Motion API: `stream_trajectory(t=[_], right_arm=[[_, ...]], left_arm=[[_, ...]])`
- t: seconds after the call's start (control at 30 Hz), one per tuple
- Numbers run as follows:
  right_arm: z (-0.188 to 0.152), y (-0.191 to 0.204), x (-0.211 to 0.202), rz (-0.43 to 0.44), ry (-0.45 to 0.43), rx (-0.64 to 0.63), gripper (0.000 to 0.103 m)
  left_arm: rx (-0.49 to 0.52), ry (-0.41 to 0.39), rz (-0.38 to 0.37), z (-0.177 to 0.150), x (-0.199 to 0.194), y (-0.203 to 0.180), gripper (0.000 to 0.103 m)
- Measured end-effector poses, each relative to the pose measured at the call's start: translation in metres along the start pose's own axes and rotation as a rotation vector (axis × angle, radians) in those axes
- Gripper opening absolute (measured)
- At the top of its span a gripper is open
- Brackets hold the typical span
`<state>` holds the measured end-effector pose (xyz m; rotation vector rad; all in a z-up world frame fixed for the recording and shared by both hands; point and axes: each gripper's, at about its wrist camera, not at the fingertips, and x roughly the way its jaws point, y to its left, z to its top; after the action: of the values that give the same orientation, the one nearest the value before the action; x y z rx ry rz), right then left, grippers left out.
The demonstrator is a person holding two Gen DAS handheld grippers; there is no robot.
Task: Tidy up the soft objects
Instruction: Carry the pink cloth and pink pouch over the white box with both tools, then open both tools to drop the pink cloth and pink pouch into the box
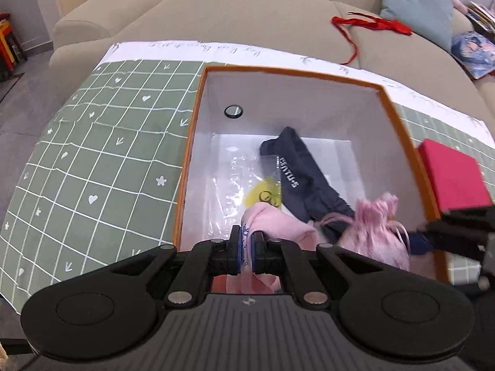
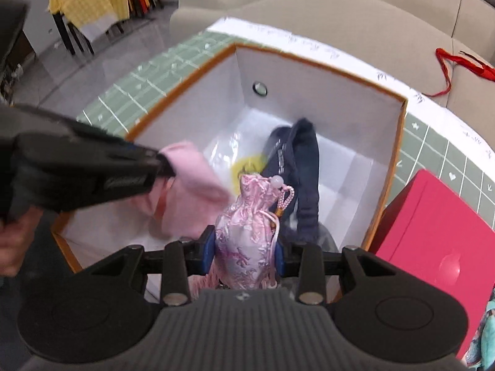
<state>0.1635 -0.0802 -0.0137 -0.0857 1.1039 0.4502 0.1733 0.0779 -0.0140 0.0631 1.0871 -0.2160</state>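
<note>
Pink satin pouch [image 2: 244,241]: glossy brocade with a woven floral pattern, drawstring neck gathered tight, a pale bead and a beaded tassel hanging off the cord. Right gripper [image 2: 244,253] has it clamped across the belly, jaws part-way apart with blue pads pressed into both sides. Pouch hangs over the near end of the box's open top.

Pink cloth [image 1: 278,225]: soft, matte, knit-like, bunched in loose folds. Left gripper [image 1: 246,241] pinches one edge, jaws almost fully closed on the thin fabric. Rest of the cloth droops into the box, just beside the pouch.

Box [image 1: 198,92]: rectangular, orange rim and outer wall, smooth white inside, a round metal-ringed eyelet [image 1: 233,111] in the far wall. On its floor: a dark navy garment [image 1: 303,179], elasticated band with pale lettering, lying crumpled lengthwise; a crinkled clear plastic bag [image 1: 229,179] with a yellow patch, partly under the navy garment.

Box sits on a desk under a green cloth [image 1: 92,154] with a white grid, small hearts and flowers. A magenta box [image 2: 433,235], flat-faced, stands close against the orange box's right side.

Beyond: beige sofa [image 1: 247,9], red ribbon [image 1: 371,24] on its seat, pale blue cushion [image 1: 417,0]. A hand [image 2: 15,241] grips the left tool in the right view, blurred.
</note>
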Motion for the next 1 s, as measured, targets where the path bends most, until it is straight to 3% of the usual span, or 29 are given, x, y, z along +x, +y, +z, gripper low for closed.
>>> stream_trajectory(t=[0.13,0.23,0.33,0.43,0.57,0.8,0.9,0.97,1.0], right_arm=[[0.002,-0.001,0.003,-0.021,-0.022,0.008,0.037],[0.012,-0.017,-0.006,0.034,-0.093,0.096,0.036],[0.023,-0.02,-0.011,-0.006,-0.129,0.104,0.037],[0.029,-0.02,0.0,-0.034,-0.078,0.09,0.037],[0.024,-0.016,0.018,-0.012,0.024,0.06,0.039],[0.02,-0.01,0.021,-0.029,0.025,0.05,0.048],[0.02,-0.006,0.011,-0.027,0.006,0.024,0.054],[0.021,-0.003,0.006,-0.026,-0.007,0.005,0.055],[0.02,-0.002,0.001,-0.027,-0.011,-0.001,0.055]], left_arm=[[-0.041,-0.008,0.009,0.01,0.011,0.002,0.006],[-0.043,-0.038,0.063,0.021,0.013,-0.001,0.006],[-0.053,-0.045,0.105,0.028,0.017,-0.002,0.006],[-0.068,-0.013,0.116,0.031,0.025,-0.001,0.006],[-0.016,0.001,0.145,0.028,0.026,-0.008,0.006],[-0.003,0.027,0.15,0.029,0.026,-0.011,0.018],[0.014,0.032,0.15,0.025,0.024,-0.013,0.033],[0.023,0.034,0.13,0.023,0.02,-0.014,0.067],[0.025,0.031,0.115,0.023,0.016,-0.015,0.073]])
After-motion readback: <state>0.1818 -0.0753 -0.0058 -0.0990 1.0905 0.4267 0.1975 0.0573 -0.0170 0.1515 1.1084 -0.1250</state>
